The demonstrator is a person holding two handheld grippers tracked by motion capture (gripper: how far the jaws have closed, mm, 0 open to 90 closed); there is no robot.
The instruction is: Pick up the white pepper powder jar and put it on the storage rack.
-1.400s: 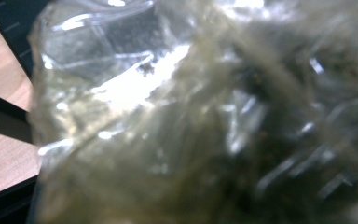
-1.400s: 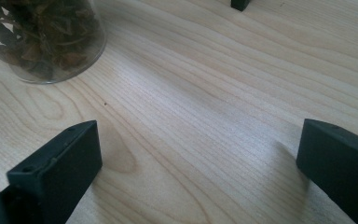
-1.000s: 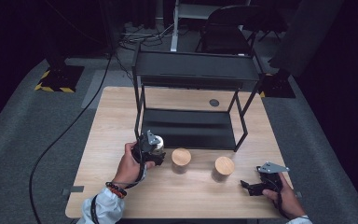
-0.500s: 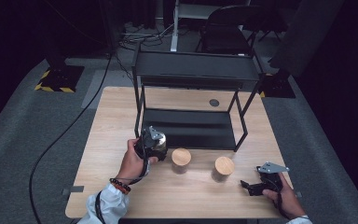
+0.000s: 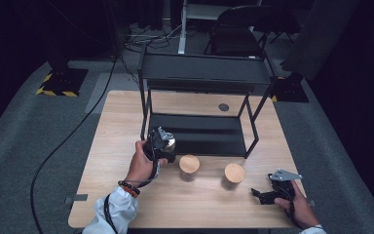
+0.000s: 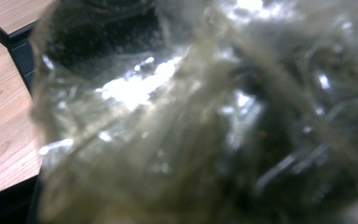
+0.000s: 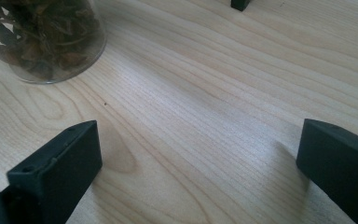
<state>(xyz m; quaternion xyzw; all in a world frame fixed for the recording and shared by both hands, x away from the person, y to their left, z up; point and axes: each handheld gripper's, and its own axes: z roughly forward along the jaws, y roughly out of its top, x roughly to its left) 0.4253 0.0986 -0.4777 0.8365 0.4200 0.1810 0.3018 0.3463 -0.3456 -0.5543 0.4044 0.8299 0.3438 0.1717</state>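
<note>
My left gripper (image 5: 161, 144) is shut on a glass jar (image 5: 169, 143) and holds it just off the table at the front left corner of the black rack's lower shelf (image 5: 199, 134). In the left gripper view the glass jar (image 6: 177, 121) is a close blur of clear glass and dried leaves that hides the jaws. Two more jars with wooden lids stand in front of the rack, one in the middle (image 5: 189, 164) and one to its right (image 5: 234, 173). My right gripper (image 5: 259, 194) rests on the table at the front right, open and empty (image 7: 196, 158).
The black two-tier rack has its top shelf (image 5: 204, 73) over the back half of the wooden table (image 5: 112, 146). A small dark disc (image 5: 223, 107) lies behind the rack. In the right gripper view a leaf-filled jar (image 7: 42, 37) and a rack foot (image 7: 240, 3) stand ahead.
My left gripper has risen a little and moved toward the rack with the jar in it. The right gripper and the two standing jars have stayed put.
</note>
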